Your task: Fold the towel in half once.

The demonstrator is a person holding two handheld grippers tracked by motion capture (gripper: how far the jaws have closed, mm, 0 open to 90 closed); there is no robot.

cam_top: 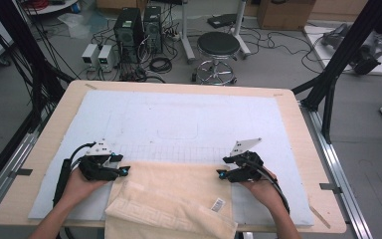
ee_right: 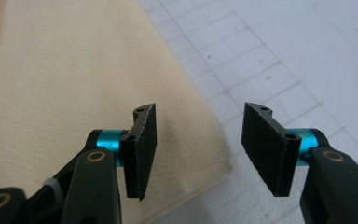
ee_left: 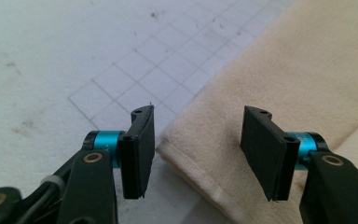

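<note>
Now both grippers, left (cam_top: 123, 165) and right (cam_top: 222, 166), gape empty over the towel's (cam_top: 174, 194) far corners. Pinch each corner fully before lifting.

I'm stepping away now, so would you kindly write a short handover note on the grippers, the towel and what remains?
Left gripper: open, jaws astride the towel's far left corner, pads not pressing.
Right gripper: open, over the towel's far right corner, holding nothing.
Towel: cream, lying on the white mat at the near table edge, its near part folded over and hanging off the edge.
Done: both far corners appear laid down on the mat.
Left: probably smoothing or a further fold; no grip exists now.
</note>
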